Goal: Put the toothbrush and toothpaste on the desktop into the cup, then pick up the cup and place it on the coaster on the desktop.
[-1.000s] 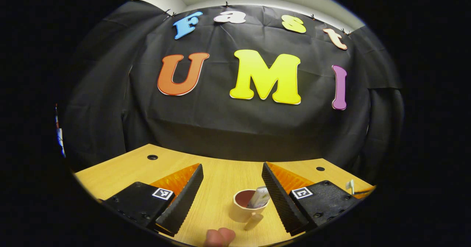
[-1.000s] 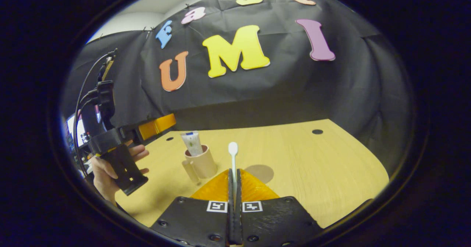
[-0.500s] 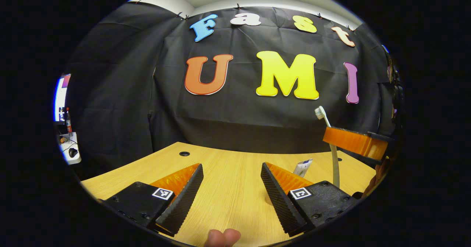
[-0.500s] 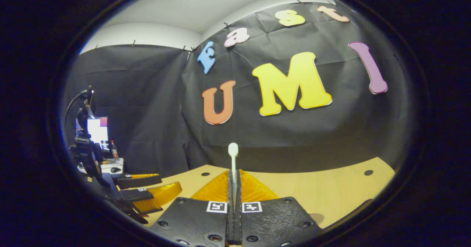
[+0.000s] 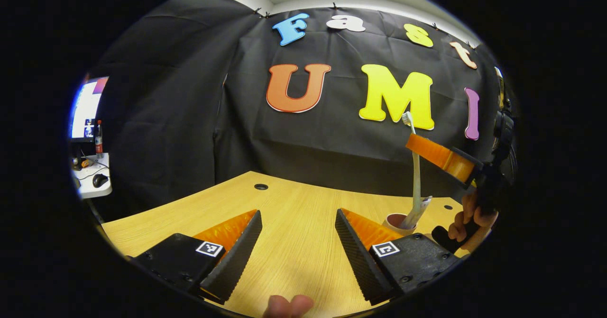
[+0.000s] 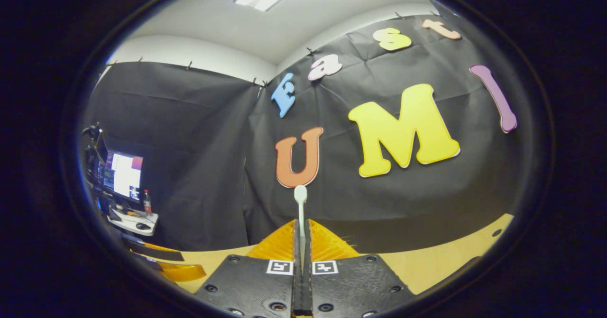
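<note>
My left gripper (image 5: 298, 216) hangs open over the wooden desk (image 5: 294, 242) with nothing between its fingers. To its right stands the beige cup (image 5: 394, 222), partly hidden by my own right finger, with the toothpaste tube (image 5: 424, 203) leaning inside. The white toothbrush (image 5: 416, 176) stands nearly upright over the cup, handle end down at the rim, bristle head on top. My right gripper (image 5: 411, 142) is shut on its upper handle. In the right gripper view the right gripper (image 6: 301, 224) pinches the toothbrush (image 6: 300, 197), whose head sticks out beyond the fingertips.
A hand (image 5: 467, 218) holds the right gripper's handle at the desk's right edge. The desk has cable holes (image 5: 261, 186). A monitor (image 5: 87, 107) and a cluttered side table (image 5: 92, 180) stand outside the booth to the left. The left gripper (image 6: 175, 269) lies low left.
My right gripper has tilted upward and carried the toothbrush upright over the cup. My left gripper has turned left, so the cup has slid to the right of its view.
</note>
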